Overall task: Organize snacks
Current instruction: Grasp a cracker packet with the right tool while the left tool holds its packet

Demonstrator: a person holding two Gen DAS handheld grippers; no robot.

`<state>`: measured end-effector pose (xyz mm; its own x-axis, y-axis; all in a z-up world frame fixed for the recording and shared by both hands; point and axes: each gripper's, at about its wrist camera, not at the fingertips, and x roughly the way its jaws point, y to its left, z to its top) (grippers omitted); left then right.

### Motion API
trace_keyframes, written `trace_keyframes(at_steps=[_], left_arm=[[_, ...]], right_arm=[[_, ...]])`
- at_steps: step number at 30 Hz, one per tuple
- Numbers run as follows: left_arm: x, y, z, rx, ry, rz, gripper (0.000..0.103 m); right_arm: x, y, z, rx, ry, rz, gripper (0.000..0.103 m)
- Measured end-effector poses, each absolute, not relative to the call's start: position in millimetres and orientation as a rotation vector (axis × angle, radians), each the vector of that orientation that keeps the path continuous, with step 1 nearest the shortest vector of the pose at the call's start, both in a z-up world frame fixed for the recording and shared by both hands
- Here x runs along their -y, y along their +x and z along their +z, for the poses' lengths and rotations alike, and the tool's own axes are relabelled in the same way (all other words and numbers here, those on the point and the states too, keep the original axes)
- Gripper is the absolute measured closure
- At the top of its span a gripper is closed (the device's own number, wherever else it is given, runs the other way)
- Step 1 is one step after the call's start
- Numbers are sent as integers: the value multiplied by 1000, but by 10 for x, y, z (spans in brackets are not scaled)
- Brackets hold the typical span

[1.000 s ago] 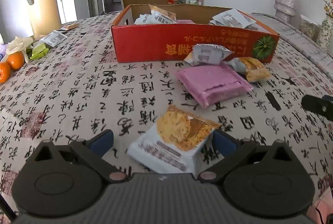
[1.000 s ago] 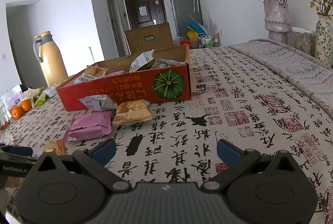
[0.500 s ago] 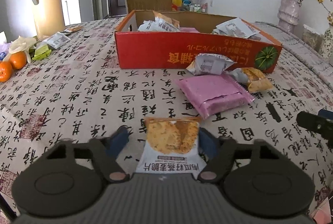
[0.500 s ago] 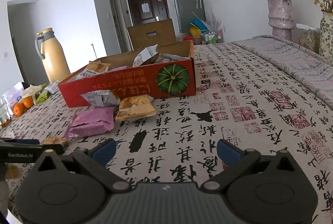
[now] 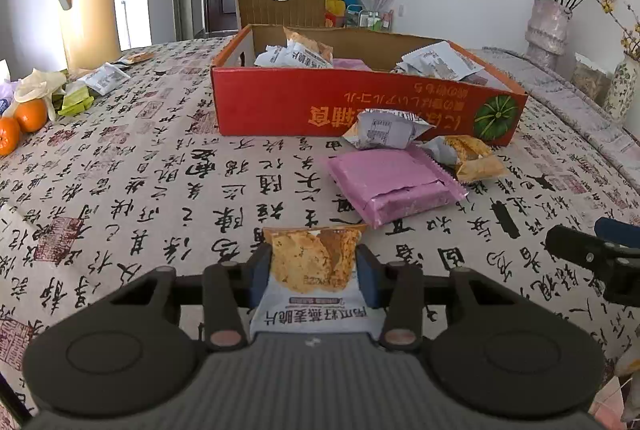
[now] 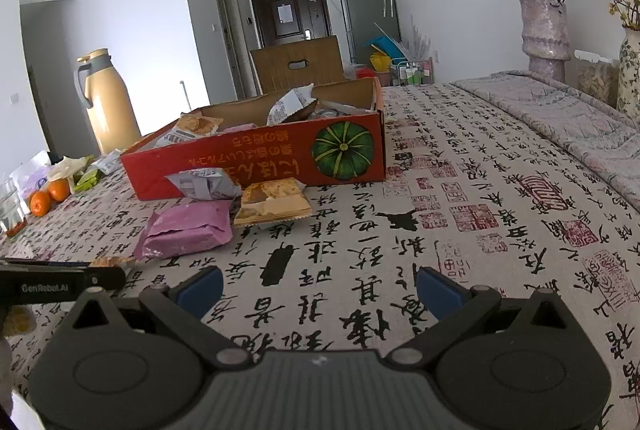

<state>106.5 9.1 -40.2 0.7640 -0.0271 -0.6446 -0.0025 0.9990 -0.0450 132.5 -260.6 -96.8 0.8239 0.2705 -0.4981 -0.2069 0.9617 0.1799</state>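
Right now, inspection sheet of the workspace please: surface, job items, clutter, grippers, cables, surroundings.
Surface: calligraphy tablecloth covers the table.
Job's things: red box holds several packets; a grey packet, a pink packet and an orange packet lie in front of it.
Clutter: oranges, wrappers and a thermos at far left.
Grippers: left gripper shut on the cracker packet; right gripper open, holding nothing.
Cables: nothing seen.
Surroundings: flower vase, cardboard chair back, door.

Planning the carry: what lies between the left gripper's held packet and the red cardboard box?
Mostly bare patterned tablecloth in the left wrist view; the pink packet lies right of that path.
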Motion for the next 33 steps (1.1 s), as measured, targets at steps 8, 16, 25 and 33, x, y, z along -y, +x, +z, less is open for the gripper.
trace_keyframes(at_steps=[8,16,25,33], left_arm=[[-122,1053,-247,-654,-61,-8,58],[-174,1202,9,-580,-93,-15,58],[-196,1496,181,-517,-131,-8,58],[-333,1676,38,-465,-168,22,58]], right_arm=[[2556,1350,-943,-545,105,260,0],[2457,1444,-864,-527,71,283,0],[2299,1714,-751,-515,31,287,0],[2150,2045,-746,-550,-5,281,0]])
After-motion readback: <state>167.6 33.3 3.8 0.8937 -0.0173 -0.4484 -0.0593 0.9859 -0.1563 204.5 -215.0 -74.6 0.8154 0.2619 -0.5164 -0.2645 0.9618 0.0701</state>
